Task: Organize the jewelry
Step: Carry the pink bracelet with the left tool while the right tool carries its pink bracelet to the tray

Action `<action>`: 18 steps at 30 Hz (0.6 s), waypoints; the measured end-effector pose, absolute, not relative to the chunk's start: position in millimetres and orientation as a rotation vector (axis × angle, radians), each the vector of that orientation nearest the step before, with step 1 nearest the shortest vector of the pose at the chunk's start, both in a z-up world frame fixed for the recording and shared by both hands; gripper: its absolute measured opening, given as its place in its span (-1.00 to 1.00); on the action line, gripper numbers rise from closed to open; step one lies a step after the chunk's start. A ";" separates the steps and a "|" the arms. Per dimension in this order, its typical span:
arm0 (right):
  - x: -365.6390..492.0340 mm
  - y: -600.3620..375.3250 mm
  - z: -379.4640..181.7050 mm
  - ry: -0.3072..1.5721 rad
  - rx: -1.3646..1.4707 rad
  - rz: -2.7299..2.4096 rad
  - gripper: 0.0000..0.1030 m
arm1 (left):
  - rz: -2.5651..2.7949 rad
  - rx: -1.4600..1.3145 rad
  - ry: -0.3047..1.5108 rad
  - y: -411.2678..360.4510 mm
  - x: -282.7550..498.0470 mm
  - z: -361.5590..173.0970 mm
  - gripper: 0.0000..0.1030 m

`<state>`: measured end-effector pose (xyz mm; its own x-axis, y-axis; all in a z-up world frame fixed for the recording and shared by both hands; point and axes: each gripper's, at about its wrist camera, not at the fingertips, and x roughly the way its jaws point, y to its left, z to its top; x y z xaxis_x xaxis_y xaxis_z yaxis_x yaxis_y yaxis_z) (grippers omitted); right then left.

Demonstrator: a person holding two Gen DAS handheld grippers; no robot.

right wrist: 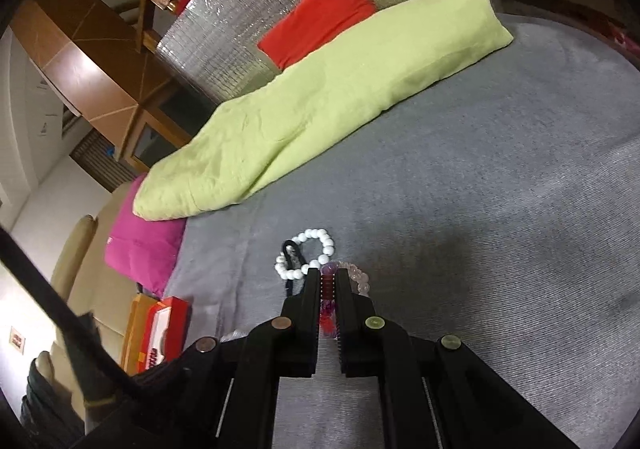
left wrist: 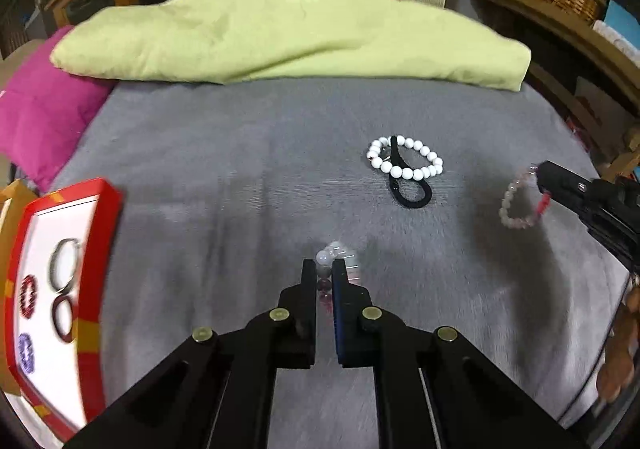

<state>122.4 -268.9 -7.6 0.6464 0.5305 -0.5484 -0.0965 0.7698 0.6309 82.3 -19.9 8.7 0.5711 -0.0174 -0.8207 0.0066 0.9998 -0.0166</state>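
**A:** Left wrist view first. What do I have there that the other camera misses?

**B:** I see the left tool [left wrist: 323,267] closed on a blurred bracelet of clear and dark beads [left wrist: 329,256], just above the grey bed cover [left wrist: 240,177]. At nine o'clock sits the red jewelry box [left wrist: 106,209], its white inside facing me. At three o'clock the right tool [left wrist: 538,179] comes into frame with a pink bead bracelet [left wrist: 516,205] hanging from its tip.

**A:** What's in the box?

**B:** A silver ring [left wrist: 64,263] at the top, a dark ring [left wrist: 62,315] below it, a red beaded piece [left wrist: 28,297] to their left and a blue one [left wrist: 26,353] lowest. All are smeared; I can't tell more.

**A:** And the right wrist view?

**B:** There my right tool [right wrist: 329,277] is clamped on the pink bracelet's red section [right wrist: 327,283], pale beads [right wrist: 358,275] curling out at one o'clock. The box [right wrist: 168,325] shows only edge-on at eight o'clock, contents mostly hidden.

**A:** Anything left on the bed?

**B:** A white bead bracelet [left wrist: 404,159] with a black loop [left wrist: 406,189] lying across it, at one o'clock in the left view, touching. A green blanket [left wrist: 280,37] lies at twelve, a magenta pillow [left wrist: 40,117] at ten.
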 end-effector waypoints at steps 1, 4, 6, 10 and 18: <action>120.7 -268.7 -6.3 0.790 0.600 0.386 -0.86 | -0.014 -0.020 0.955 -17.2 74.0 12.7 -0.86; 115.5 -266.6 -3.9 0.781 0.603 0.403 -0.86 | -0.008 -0.025 0.930 -10.0 58.5 20.0 -0.86; 111.4 -263.9 -1.6 0.774 0.590 0.408 -0.86 | -0.009 -0.038 0.920 -6.0 45.5 24.3 -0.86; 104.6 -259.5 2.5 0.762 0.569 0.418 -0.86 | 0.001 -0.035 0.899 -4.6 21.3 34.1 -0.86; 94.7 -251.8 10.1 0.738 0.515 0.430 -0.86 | 0.005 -0.076 0.820 2.3 -15.1 72.5 -0.86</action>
<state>94.7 -251.8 10.1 0.6644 0.5370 -0.5198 -0.1872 0.7929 0.5799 -15.1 2.3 72.5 0.6826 -0.0253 -0.7304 -0.0339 0.9972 -0.0662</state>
